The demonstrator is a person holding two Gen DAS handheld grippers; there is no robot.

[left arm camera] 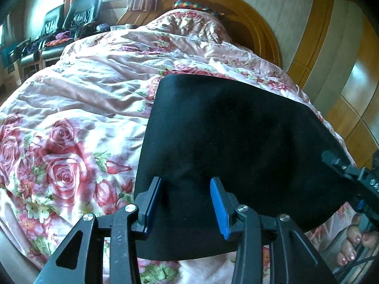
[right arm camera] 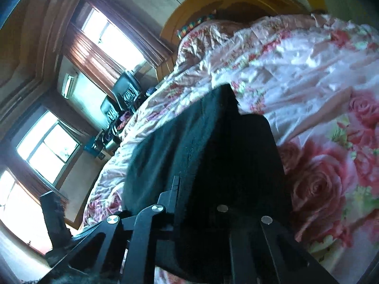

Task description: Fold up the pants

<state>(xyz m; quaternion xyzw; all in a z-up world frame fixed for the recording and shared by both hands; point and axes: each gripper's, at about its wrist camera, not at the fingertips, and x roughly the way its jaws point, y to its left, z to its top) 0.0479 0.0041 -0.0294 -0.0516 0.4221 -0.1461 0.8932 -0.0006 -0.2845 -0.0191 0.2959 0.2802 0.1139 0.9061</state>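
Note:
The black pants [left arm camera: 236, 142] lie folded flat on the rose-patterned quilt [left arm camera: 71, 142]. My left gripper [left arm camera: 187, 203] hovers over their near edge, open, its blue pads [left arm camera: 219, 208] apart with black cloth showing between them. My right gripper shows in the left wrist view [left arm camera: 350, 172] at the pants' right edge. In the right wrist view the pants [right arm camera: 177, 142] fill the middle, and my right gripper [right arm camera: 208, 189] is tilted sideways against them. Its right finger is lost in the dark cloth, so its state is unclear.
The wooden headboard [left arm camera: 236, 7] and a pillow hump are at the far end of the bed. Black chairs [left arm camera: 78, 11] and clutter stand by the windows on the left. Bare feet [left arm camera: 355, 243] and wooden floor are at the lower right.

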